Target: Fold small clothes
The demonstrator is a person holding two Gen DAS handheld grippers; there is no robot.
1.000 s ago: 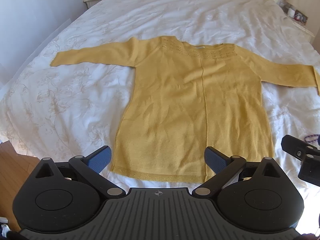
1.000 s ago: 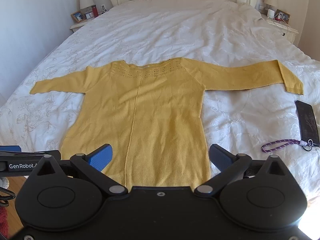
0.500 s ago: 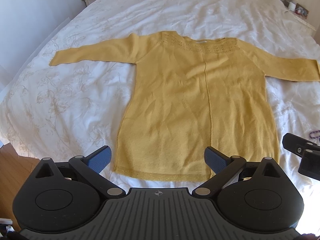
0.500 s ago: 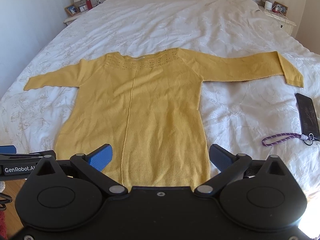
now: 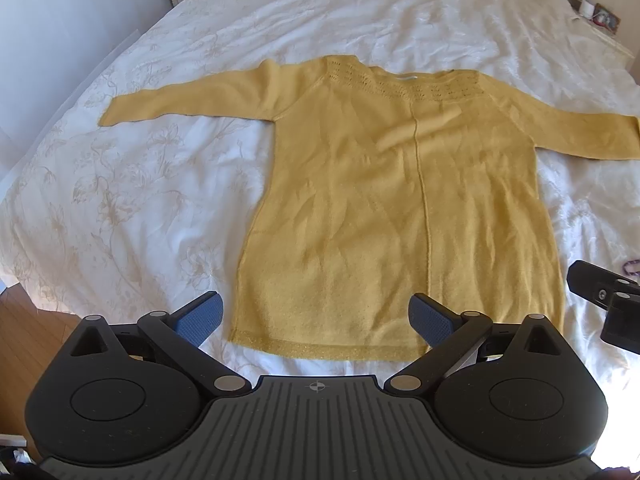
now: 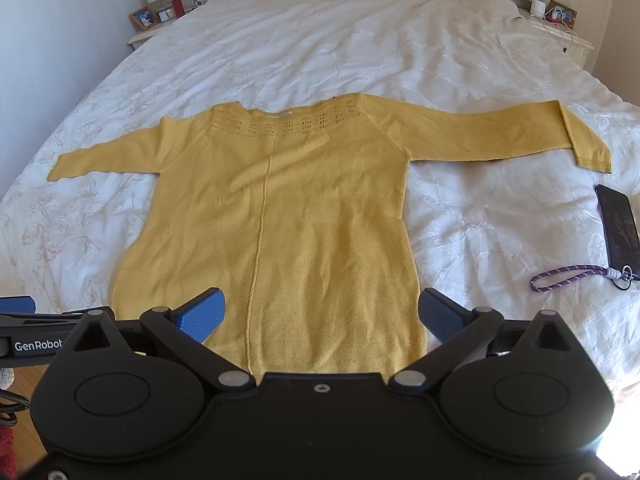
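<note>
A yellow knit sweater (image 5: 400,200) lies flat on the white bed, face up, both sleeves spread out sideways, its hem toward me. It also shows in the right wrist view (image 6: 276,224). My left gripper (image 5: 314,318) is open and empty, just above the hem's left part. My right gripper (image 6: 320,314) is open and empty, over the hem's right part. Part of the right gripper (image 5: 608,300) shows at the right edge of the left wrist view.
The white floral bedspread (image 6: 340,40) covers the whole bed. A dark phone (image 6: 618,228) with a purple wrist strap (image 6: 572,282) lies right of the sweater. Nightstands with lamps and frames stand at the far left (image 6: 152,20) and far right (image 6: 560,12). Wooden floor (image 5: 24,332) shows at lower left.
Both grippers have moved forward and slightly lower toward the sweater's hem. The sweater has not moved.
</note>
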